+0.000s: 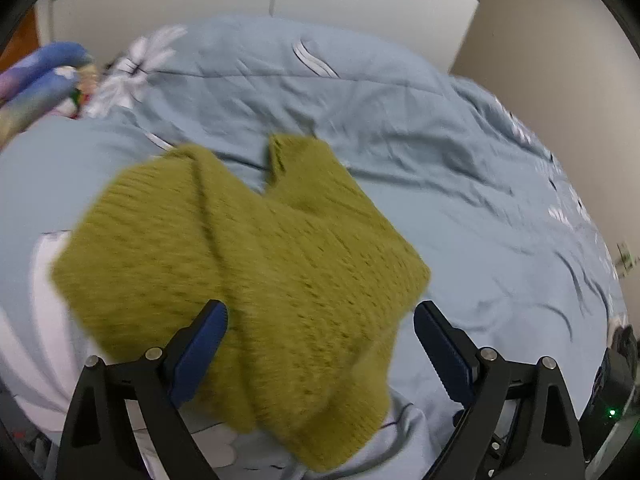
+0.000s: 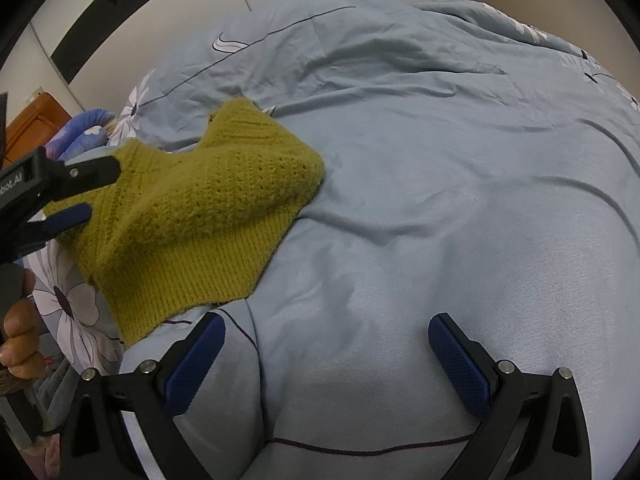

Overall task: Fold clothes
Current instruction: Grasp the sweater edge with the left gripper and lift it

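Looking through the left wrist view: the green knitted sweater lay partly folded on the blue duvet of the bed, smeared by motion blur.
Left tool: the left tool stood released, its blue pads spread wide over the sweater's near edge, with no sign that either pad pressed on the knit.
Risk seen here: the loose knit bulged up between the open jaws, so a pad could have snagged a stitch and dragged the folded layer out of line.
Second risk: a thick flap lay doubled over the middle, and being bulky it looked likely to spring back open if nothing flattened it.
Right wrist view: the sweater sat at the left, well apart from the right tool, which hovered released over bare duvet.
Left tool from this side: the left tool reached in over the sweater's far-left part, a hand holding its handle below.
Risk seen here: the duvet was soft and wrinkled, so any crease pressed into the sweater could have come out crooked.
Further risk: closing the right tool where it hung would probably have pinched duvet rather than sweater.
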{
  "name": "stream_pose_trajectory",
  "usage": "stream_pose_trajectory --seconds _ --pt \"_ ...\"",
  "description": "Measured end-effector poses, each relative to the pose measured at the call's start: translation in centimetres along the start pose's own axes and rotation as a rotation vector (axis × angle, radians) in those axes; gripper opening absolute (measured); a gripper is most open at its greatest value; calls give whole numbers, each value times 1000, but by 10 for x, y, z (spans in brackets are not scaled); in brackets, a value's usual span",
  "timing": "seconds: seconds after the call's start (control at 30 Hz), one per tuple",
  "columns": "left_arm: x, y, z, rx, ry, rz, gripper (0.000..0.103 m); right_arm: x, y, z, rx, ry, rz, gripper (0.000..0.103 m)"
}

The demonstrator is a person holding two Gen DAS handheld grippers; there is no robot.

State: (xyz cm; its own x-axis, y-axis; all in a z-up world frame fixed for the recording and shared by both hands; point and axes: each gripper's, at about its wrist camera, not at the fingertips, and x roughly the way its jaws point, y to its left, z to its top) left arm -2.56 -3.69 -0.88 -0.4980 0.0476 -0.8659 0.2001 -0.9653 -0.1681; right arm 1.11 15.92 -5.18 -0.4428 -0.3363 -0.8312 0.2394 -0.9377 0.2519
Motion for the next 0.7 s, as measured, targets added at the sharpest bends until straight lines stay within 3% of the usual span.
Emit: stream_pose_trajectory --seconds 0.1,0.17,0.2,0.23,0.47,0.6,0.7 --pt "11 -4 -5 6 4 58 88 0 0 0 -2 -10 2 103" --pt "8 -6 -9 17 -28 85 60 -1 -1 0 5 -9 10 103" --pt "8 -4 -8 7 -26 72 32 -1 -2 0 11 -6 16 103" --pt "7 -2 -7 -7 -18 54 13 -1 -2 0 14 -4 19 103" --pt "-23 -19 1 27 -101 -67 12 -15 -10 -6 62 -59 69 103" --pt "-71 -73 8 186 -232 -229 12 -44 -31 -18 137 -159 118 103" --pt "-90 -122 7 311 -253 -304 11 -67 -44 -29 127 -201 88 103"
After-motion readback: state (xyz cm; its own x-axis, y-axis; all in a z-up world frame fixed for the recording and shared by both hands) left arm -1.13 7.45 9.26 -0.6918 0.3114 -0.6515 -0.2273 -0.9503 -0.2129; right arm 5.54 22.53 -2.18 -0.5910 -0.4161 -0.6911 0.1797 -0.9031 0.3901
